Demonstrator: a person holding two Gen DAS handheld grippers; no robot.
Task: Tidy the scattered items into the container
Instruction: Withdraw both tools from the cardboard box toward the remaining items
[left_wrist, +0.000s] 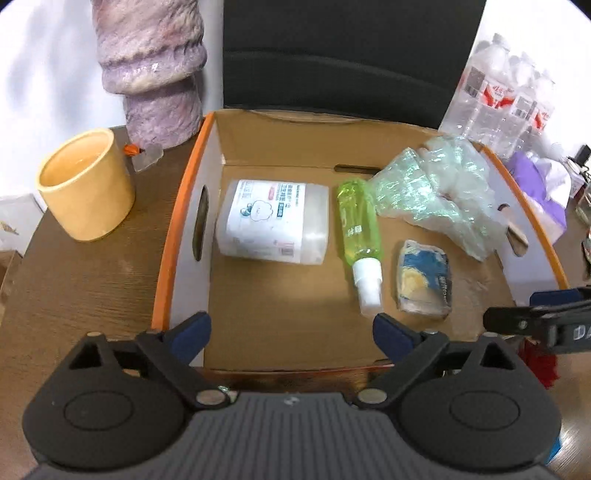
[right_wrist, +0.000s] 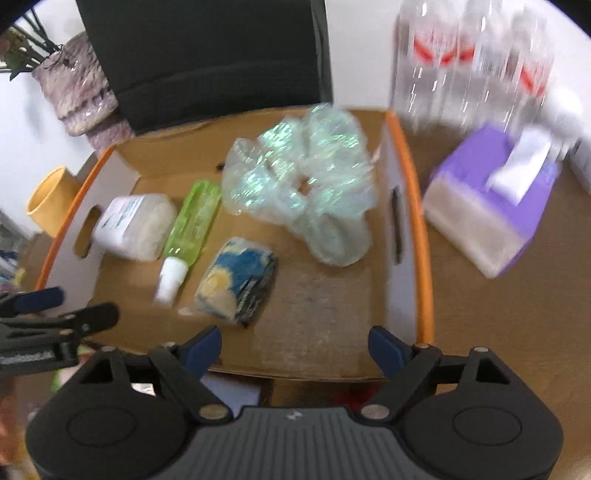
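Left gripper (left_wrist: 291, 330): its two blue-tipped fingers are spread wide apart, with nothing between them. It hangs over the near edge of the box.
Right gripper (right_wrist: 295, 349): its fingers are spread wide too and hold nothing. It also sits at the near edge of the box. This picture is a bit blurry.
Box (left_wrist: 173, 236): a shallow cardboard box with an orange rim and hand holes in its sides. It sits on a brown wooden table (left_wrist: 74, 280).
Blue and yellow packet (left_wrist: 424, 278): lies flat in the box, nearest the grippers, just beside the spray bottle's cap.
Green spray bottle (left_wrist: 360, 230): lies on its side in the middle of the box, white cap toward the grippers.
White wipes pack (left_wrist: 273, 221): lies in the box, left of the bottle, near the left wall.
Crinkly clear bag (left_wrist: 436, 188): a shiny, scrunched bag at the back right of the box, against the right wall.
Yellow cup (left_wrist: 86, 184): stands upright on the table, left of the box.
Purple tissue box (right_wrist: 487, 199): on the table, right of the box.
Water bottles (left_wrist: 506, 92): a wrapped pack, far back on the right.
Black chair (left_wrist: 347, 55): behind the box.
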